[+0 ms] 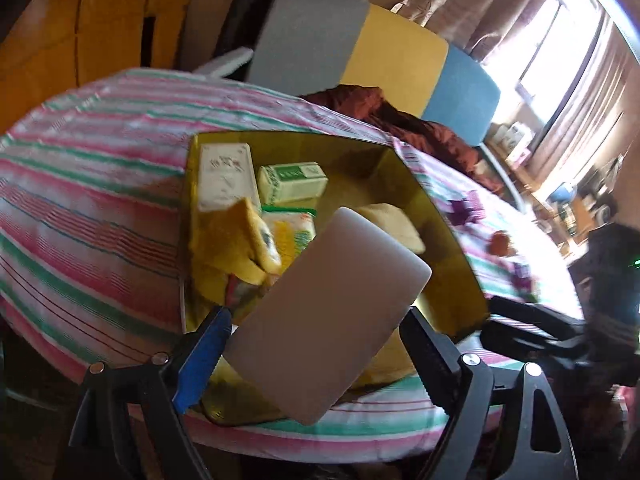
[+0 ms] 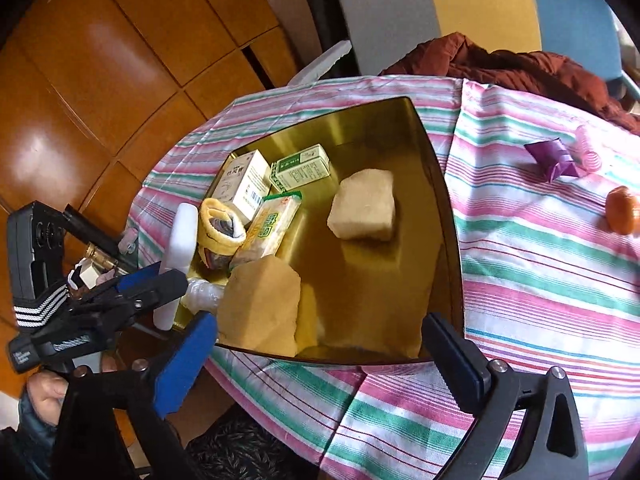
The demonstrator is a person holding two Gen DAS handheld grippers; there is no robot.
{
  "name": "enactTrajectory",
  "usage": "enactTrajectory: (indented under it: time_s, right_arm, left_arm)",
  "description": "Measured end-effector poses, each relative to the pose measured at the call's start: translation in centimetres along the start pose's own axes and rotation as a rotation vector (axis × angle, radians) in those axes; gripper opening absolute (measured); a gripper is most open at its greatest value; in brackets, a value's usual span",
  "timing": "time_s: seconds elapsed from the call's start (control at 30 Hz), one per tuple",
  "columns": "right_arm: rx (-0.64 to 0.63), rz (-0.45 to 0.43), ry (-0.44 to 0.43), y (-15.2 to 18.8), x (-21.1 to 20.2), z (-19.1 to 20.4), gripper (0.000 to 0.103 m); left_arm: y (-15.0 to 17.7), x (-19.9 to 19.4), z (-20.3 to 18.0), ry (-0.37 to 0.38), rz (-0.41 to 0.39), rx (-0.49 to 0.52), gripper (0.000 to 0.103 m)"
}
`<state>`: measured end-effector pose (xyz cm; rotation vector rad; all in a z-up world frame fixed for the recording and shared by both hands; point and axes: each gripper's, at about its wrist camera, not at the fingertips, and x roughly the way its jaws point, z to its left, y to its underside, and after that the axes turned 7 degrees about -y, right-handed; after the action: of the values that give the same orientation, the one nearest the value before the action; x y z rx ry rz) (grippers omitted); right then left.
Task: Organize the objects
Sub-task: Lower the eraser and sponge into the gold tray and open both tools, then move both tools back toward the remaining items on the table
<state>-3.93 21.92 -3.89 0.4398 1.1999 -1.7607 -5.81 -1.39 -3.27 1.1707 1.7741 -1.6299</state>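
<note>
Left claw [image 1: 316,340] clenched on a white slab [image 1: 328,312] above the gold tin's [image 2: 440,208] 7 o'clock edge; right claw [image 2: 320,344] released, empty, over the striped counter [image 2: 540,248].

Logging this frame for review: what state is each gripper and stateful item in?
left gripper: shut on the white block, held over the gold tin.
right gripper: open, empty, at the tin's near edge.
gold tin: lidless, partly filled.
green-white box: closed, lying in the tin.
purple wrapper: crumpled, on the cloth outside the tin.
</note>
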Motion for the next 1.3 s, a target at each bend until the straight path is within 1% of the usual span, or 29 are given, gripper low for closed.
enactTrajectory:
  time_s: [0.07, 0.13, 0.2, 0.23, 0.3, 0.37, 0.47, 0.57, 0.7, 0.77, 0.93, 1.1, 1.3]
  right_arm:
    - [-0.005, -0.003, 0.013, 0.0, -0.1, 0.0, 0.103]
    - [-0.003, -0.008, 0.020, 0.1, -0.3, 0.0, 0.103]
    - [0.003, -0.014, 0.018, 0.1, -0.5, -0.2, 0.103]
    - [0.004, -0.016, 0.018, 0.1, -0.6, -0.3, 0.103]
    - [-0.001, -0.022, 0.021, 0.1, -0.8, -0.3, 0.103]
    - [-0.008, -0.031, 0.028, 0.2, -1.1, -0.3, 0.103]
    - [-0.023, -0.048, 0.050, 0.2, -1.7, -0.2, 0.103]
    - [-0.054, -0.063, 0.091, 0.2, -2.2, 0.2, 0.103]
    - [-0.113, -0.074, 0.158, 0.1, -2.5, 0.9, 0.103]
    - [-0.132, -0.075, 0.180, 0.1, -2.7, 1.0, 0.103]
    - [-0.134, -0.089, 0.215, -0.2, -3.7, 0.1, 0.103]
    - [-0.117, -0.110, 0.276, -0.9, -5.2, -1.7, 0.103]
    - [-0.058, -0.132, 0.363, -1.5, -7.3, -5.1, 0.103]
  left_arm:
    - [-0.5, 0.3, 0.1, -0.001, 0.007, -0.008, 0.090]
    - [-1.0, -0.1, 0.2, 0.035, -0.008, -0.033, 0.092]
    - [-1.1, -0.8, 0.4, 0.082, -0.042, -0.062, 0.099]
    - [-1.1, -1.1, 0.5, 0.093, -0.052, -0.070, 0.103]
    - [-1.4, -1.4, 0.7, 0.086, -0.059, -0.085, 0.103]
    - [-1.3, -1.8, 0.7, 0.054, -0.062, -0.075, 0.102]
    - [-1.1, -2.4, -0.1, -0.032, -0.080, -0.018, 0.101]
    - [-0.8, -3.5, -1.3, -0.130, -0.139, 0.042, 0.098]
    - [-0.6, -5.0, -3.4, -0.193, -0.225, 0.120, 0.098]
    - [-0.4, -5.5, -4.5, -0.213, -0.259, 0.160, 0.098]
    - [-0.1, -6.1, -6.9, -0.207, -0.283, 0.229, 0.098]
    - [0.3, -5.6, -8.8, -0.185, -0.269, 0.281, 0.098]
    - [0.8, -4.8, -10.7, -0.153, -0.245, 0.332, 0.098]
